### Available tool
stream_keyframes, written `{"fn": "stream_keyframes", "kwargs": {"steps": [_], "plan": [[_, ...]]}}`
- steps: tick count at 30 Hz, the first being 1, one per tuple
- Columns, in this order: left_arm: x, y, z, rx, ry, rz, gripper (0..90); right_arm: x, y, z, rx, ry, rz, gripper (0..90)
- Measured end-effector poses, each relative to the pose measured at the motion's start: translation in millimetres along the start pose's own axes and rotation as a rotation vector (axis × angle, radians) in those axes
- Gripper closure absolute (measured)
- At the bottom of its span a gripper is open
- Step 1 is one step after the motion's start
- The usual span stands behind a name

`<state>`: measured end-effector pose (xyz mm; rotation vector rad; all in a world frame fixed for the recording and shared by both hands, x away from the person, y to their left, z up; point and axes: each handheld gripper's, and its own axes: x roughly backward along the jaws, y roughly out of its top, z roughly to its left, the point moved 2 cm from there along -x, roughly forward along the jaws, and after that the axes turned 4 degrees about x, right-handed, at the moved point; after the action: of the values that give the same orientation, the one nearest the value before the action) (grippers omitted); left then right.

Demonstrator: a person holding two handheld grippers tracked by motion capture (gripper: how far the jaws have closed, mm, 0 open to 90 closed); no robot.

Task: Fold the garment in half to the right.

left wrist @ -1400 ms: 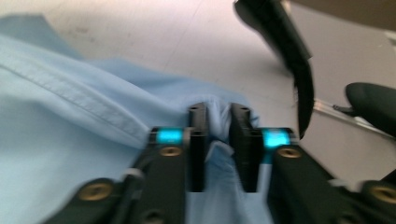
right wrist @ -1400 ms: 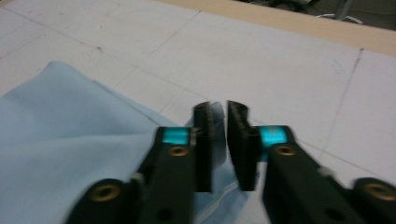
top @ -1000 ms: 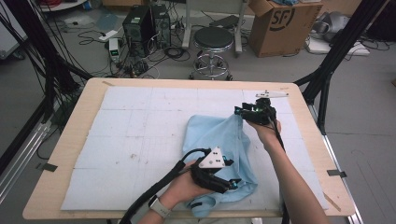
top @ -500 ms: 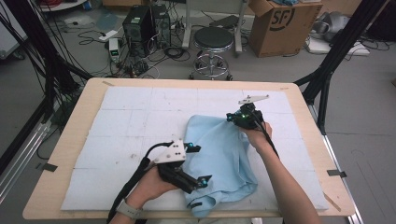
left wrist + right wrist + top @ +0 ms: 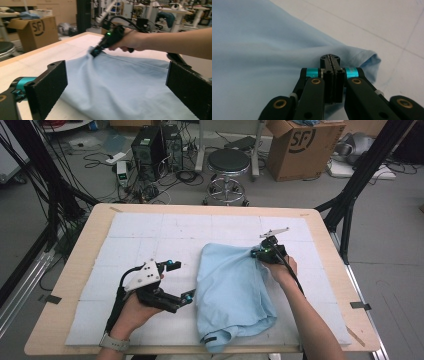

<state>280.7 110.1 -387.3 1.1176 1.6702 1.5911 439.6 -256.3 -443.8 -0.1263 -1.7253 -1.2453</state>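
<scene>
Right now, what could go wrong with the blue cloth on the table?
The right gripper is shut on just a small pinch of the blue cloth near its far edge, so a hard pull might slip it free. The left gripper is open beside the cloth and grips nothing, so the cloth could bunch or drag when pulled. The cloth's near end lies at the table's front edge and might slide off.

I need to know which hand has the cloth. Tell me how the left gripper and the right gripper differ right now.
The left gripper has its jaws wide open with nothing between them; the right gripper has its jaws shut on the light blue garment. The left gripper sits beside the garment's left edge, apart from it; the right gripper pinches its far right corner. Both are hand-held and low over the white mat.
</scene>
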Motion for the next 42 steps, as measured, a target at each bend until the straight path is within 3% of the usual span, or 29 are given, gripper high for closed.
{"fn": "stream_keyframes", "kwargs": {"steps": [2, 4, 7, 9, 15, 17, 21, 24, 29, 33, 36, 38, 42], "plan": [[5.8, -3.0, 5.0, 0.005, 0.023, 0.006, 4.5, -2.1, -6.7, -3.7, -0.006, -0.006, 0.013, 90.0], [13.7, -7.1, 10.7, 0.004, 0.052, 0.008, 4.4, -1.3, -10.9, -5.7, -0.03, 0.012, -0.013, 90.0], [24.8, -10.9, 18.7, 0.022, 0.091, -0.007, 4.4, -0.8, -11.2, -6.0, -0.003, 0.003, -0.012, 90.0], [31.5, -12.2, 23.9, 0.034, 0.11, -0.017, 4.5, -0.6, -11.5, -9.0, -0.024, 0.0, -0.019, 90.0], [47.6, -15.3, 33.3, 0.053, 0.142, -0.035, 4.4, 4.1, -11.4, -12.7, -0.011, -0.031, -0.038, 90.0], [52.8, -16.2, 35.9, 0.055, 0.153, -0.04, 4.4, 17.7, -9.5, -10.7, -0.04, 0.004, -0.095, 90.0], [59.5, -17.5, 42.1, 0.071, 0.17, -0.054, 4.5, 42.9, -7.8, 7.0, 0.002, 0.069, -0.16, 89.9], [62.3, -18.9, 43.3, 0.075, 0.177, -0.054, 4.4, 56.1, -12.4, 27.8, 0.041, 0.119, -0.168, 89.6], [62.5, -21.1, 45.0, 0.087, 0.184, -0.054, 4.5, 57.0, -23.8, 49.9, 0.077, 0.188, -0.141, 89.6], [61.9, -21.8, 45.9, 0.087, 0.181, -0.049, 4.5, 46.9, -38.0, 56.0, 0.113, 0.169, -0.069, 89.6], [61.2, -22.3, 46.3, 0.087, 0.182, -0.047, 4.4, 43.0, -53.9, 50.6, 0.08, 0.152, -0.032, 89.7], [61.5, -22.6, 46.8, 0.085, 0.183, -0.044, 4.5, 46.4, -64.9, 45.9, 0.038, 0.149, -0.056, 89.8], [62.0, -24.1, 47.7, 0.09, 0.191, -0.039, 4.5, 58.6, -78.0, 41.4, 0.013, 0.104, -0.06, 89.9]]}}
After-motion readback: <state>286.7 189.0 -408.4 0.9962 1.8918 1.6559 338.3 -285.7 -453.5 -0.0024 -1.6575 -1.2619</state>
